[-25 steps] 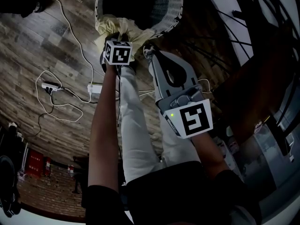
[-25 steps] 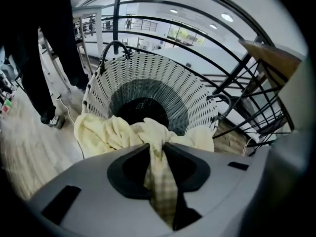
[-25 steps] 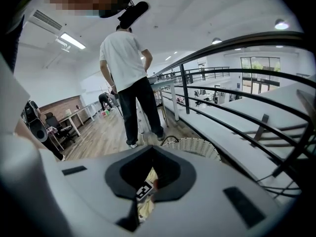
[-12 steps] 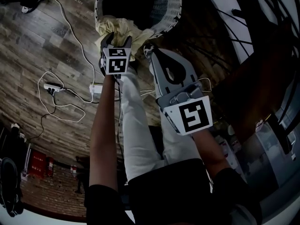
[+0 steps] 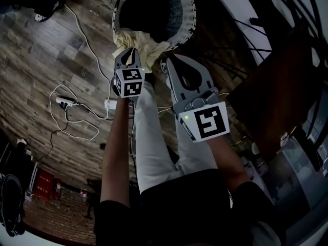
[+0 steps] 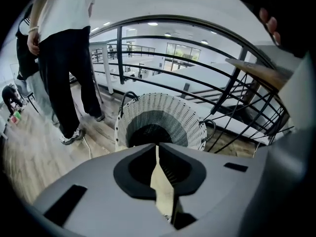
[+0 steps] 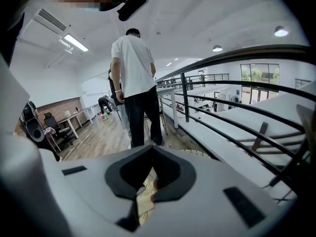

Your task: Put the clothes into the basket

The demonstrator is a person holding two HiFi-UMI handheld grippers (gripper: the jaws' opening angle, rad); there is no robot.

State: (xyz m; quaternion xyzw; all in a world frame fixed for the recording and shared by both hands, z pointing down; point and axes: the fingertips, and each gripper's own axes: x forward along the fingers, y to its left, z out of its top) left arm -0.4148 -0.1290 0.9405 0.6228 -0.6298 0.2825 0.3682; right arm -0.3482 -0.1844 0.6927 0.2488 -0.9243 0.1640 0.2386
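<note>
Now the jaws of my left gripper (image 5: 131,51) are closing on the cream cloth (image 5: 147,41) (my right gripper (image 5: 165,64) pinches it too); next, I lift it over the basket (image 5: 191,13) rim.

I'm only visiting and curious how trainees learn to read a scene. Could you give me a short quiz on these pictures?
1. Multiple choice: what is between the jaws of the left gripper? A) a bottle B) a pale yellow cloth C) nothing
2. True or false: the cloth lies fully inside the white wicker basket.
3. Fill in: a white ___ runs across the wooden floor to the power strip.

Key: 1 B, the jaws are closing on it. 2 False, it is bunched at the rim. 3 cable.
</note>
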